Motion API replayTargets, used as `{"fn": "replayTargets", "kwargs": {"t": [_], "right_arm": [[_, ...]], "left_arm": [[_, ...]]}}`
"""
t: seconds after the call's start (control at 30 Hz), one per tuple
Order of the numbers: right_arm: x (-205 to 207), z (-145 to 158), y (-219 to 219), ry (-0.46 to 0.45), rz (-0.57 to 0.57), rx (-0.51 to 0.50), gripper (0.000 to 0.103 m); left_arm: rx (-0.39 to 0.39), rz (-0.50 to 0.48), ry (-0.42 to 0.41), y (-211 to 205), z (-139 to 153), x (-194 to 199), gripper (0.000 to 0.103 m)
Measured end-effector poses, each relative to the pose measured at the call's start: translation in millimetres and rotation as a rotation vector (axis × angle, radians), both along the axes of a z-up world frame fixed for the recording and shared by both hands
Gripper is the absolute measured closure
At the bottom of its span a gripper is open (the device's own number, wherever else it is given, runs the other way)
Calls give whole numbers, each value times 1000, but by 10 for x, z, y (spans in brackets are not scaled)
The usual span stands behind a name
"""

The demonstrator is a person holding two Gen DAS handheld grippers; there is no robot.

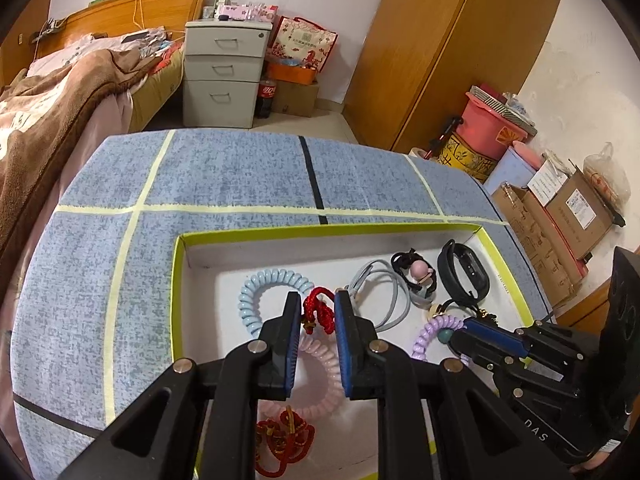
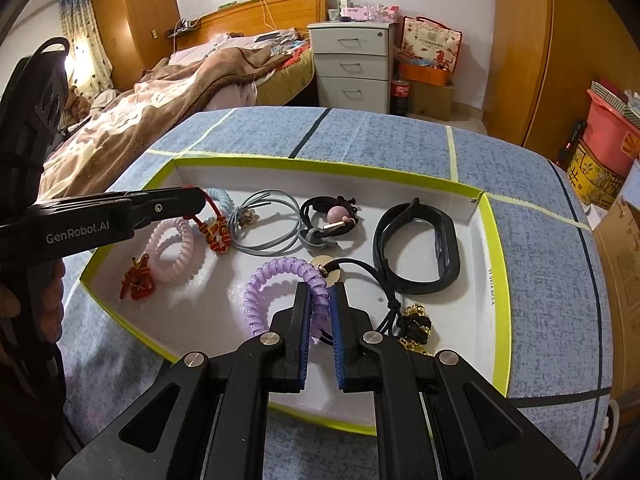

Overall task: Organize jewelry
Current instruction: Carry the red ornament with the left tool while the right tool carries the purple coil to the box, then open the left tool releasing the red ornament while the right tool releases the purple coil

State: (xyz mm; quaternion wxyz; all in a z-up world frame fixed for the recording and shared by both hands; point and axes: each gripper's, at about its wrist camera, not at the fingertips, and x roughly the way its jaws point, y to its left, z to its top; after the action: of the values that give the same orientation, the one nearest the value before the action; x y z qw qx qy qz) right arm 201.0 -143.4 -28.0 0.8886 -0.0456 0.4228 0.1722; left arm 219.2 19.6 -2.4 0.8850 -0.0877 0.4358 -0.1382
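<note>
Jewelry lies scattered in a white box [image 2: 486, 240] with a lime rim, on the blue cloth. Step in hand, as I judge: both grippers picking.

At 9 o'clock, the left gripper [image 1: 318, 310] stands narrow around a red knotted cord [image 1: 318, 310]; contact is unclear.

Toward 3 o'clock, the right gripper [image 2: 320, 300] pinches the purple coil band [image 2: 260, 288]. Next move probably calls for lifting clear without snagging the black cord [image 2: 368, 272] beside it.

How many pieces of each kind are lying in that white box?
Spiral coil bands: 3 (blue, pink, purple)
Red knotted charms: 2 ()
Black wristband: 1
Grey cord loop: 1
Black ties with ornaments: 3 ()
Total: 10
</note>
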Motion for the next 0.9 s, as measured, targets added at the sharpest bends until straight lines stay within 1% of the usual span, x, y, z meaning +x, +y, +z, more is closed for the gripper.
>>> {"fn": "replayTargets", "kwargs": {"t": [0.03,0.07,0.13,0.23,0.4,0.5,0.57,0.63,0.8,0.9], "right_arm": [[-4,1,-2,-2,-1,-3,93],[0,-2,-5,-1,-1,-2,93],[-5,1,-4,-3,-4,-3,93],[-11,14,-2,-7,-1,1,91],[-39,40,5,-19,3,-1,69],[-68,68,4,-30,3,0,69],[-93,88,-11,-39,-6,-1,69],[-129,110,-30,-47,-17,-6,69],[-260,182,-81,-72,-34,10,69],[-341,211,-110,-84,-46,14,69]], "left_arm": [[0,-2,-2,-6,3,-7,83],[-2,-6,-3,-13,2,-12,78],[-4,-12,1,-18,-1,-5,70],[1,-8,-4,-27,10,-27,69],[2,-7,-8,-29,23,-69,64],[9,-5,-16,-33,49,-118,62],[17,-7,-31,-46,89,-175,57],[28,-3,-45,-55,124,-232,55],[51,2,-66,-99,184,-416,52],[66,26,-78,-112,208,-536,51]]}}
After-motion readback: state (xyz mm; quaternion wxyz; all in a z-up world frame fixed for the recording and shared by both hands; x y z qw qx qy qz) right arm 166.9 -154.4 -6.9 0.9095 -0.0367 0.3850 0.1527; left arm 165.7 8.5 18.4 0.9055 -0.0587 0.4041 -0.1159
